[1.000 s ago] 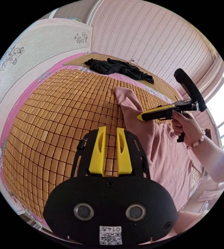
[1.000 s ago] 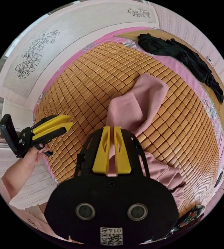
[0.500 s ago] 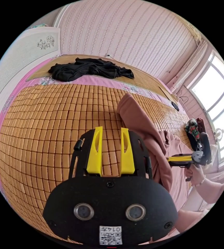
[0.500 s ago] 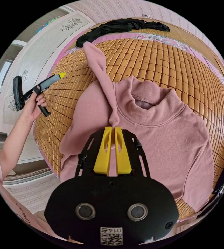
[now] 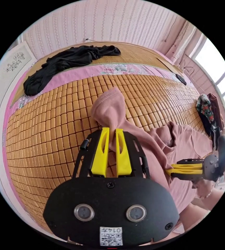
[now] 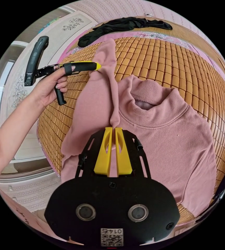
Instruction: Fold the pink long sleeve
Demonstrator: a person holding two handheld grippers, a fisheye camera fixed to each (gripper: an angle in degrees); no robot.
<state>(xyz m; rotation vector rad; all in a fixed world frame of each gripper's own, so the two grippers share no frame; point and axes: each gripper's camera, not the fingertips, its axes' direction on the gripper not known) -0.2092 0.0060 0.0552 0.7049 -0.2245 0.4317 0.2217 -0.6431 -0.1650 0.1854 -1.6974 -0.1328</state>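
Right tongs (image 6: 112,129) pinch the pink sweatshirt (image 6: 156,135) at the base of its sleeve (image 6: 106,78), jaws pressed together on the fabric. Sweatshirt body lies flat on the bamboo mat (image 6: 169,57) covering the bed, collar facing up. Left tongs (image 5: 112,131) are clamped on the same sleeve nearer the cuff (image 5: 108,100), sleeve stretched between both tongs; the person's hand (image 6: 50,86) grips the left handle. Farther back, a black garment (image 5: 65,60) lies in a heap along the far edge by the striped wall (image 5: 104,20).
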